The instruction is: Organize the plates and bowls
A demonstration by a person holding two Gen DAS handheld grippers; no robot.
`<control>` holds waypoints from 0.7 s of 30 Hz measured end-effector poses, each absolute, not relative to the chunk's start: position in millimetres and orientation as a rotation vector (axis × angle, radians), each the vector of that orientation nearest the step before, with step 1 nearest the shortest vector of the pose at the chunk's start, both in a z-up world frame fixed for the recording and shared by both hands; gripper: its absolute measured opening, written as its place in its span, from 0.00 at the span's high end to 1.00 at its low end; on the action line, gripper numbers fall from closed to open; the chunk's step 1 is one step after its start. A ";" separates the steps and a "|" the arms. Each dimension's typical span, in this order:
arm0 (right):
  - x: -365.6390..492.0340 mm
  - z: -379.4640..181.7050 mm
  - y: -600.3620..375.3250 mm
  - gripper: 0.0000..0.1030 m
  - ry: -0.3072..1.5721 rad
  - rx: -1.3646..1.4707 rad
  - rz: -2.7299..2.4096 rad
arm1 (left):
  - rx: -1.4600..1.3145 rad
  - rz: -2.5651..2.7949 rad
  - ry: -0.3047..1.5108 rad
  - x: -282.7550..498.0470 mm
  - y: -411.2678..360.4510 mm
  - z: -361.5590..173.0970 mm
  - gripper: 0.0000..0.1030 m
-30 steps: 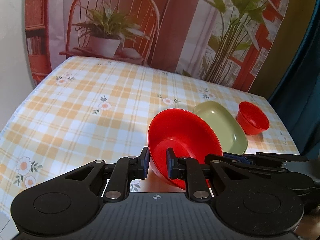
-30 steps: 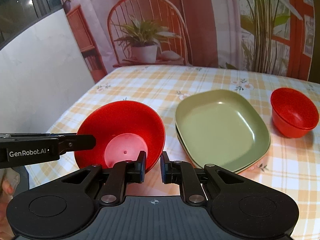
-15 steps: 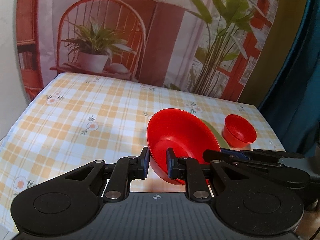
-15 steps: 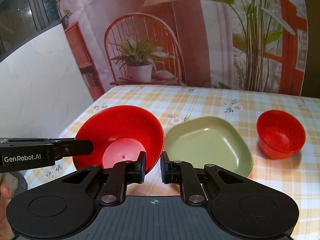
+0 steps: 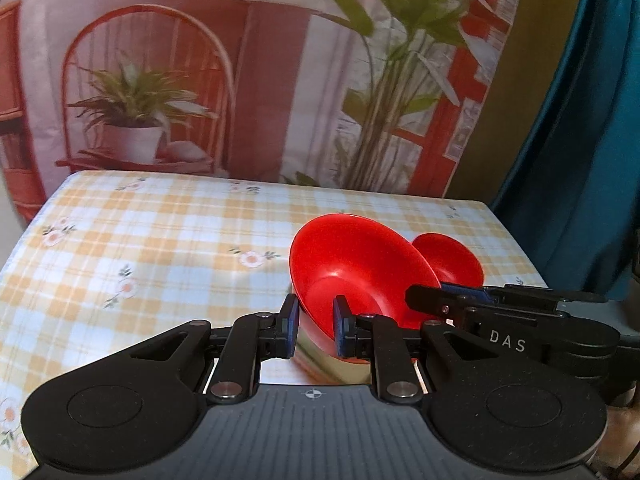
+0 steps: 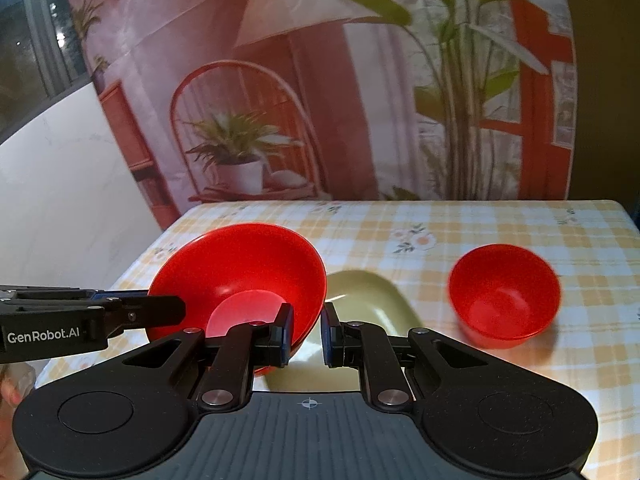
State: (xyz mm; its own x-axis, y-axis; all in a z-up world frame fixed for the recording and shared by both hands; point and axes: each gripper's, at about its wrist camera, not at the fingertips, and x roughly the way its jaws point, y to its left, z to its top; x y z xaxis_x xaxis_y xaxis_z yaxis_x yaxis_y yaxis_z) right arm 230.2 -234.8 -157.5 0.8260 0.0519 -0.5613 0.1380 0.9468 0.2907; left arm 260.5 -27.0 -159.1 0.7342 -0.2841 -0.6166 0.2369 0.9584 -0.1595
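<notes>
A large red bowl (image 5: 360,276) (image 6: 240,268) hangs tilted above the table, held by its rim from two sides. My left gripper (image 5: 314,326) is shut on the near rim and shows in the right wrist view as a black arm (image 6: 152,314) at the bowl's left edge. My right gripper (image 6: 306,334) is shut on the opposite rim and comes in from the right (image 5: 436,304) in the left wrist view. Below the bowl lies a green plate (image 6: 368,300), partly hidden. A small red bowl (image 6: 502,296) (image 5: 456,260) stands on the table to the right.
The table wears a yellow checked cloth with flowers (image 5: 160,240) (image 6: 480,224). A printed backdrop with a chair and plants hangs behind it. A teal curtain (image 5: 580,140) hangs past the right edge, and a white wall (image 6: 60,200) stands at the left.
Both grippers have risen and drawn back with the large red bowl still in them. The table looks lower and farther off, and the green plate is now mostly covered by the bowl.
</notes>
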 end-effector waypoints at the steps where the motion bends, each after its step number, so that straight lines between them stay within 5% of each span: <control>1: 229.5 -157.5 -240.9 0.87 0.598 0.331 -0.052 | -0.066 -0.294 0.692 264.0 -31.6 -159.1 0.81; 21: 236.9 -174.1 -381.2 0.87 0.582 0.374 -0.191 | 0.015 -0.445 0.748 350.3 -144.2 -169.9 0.81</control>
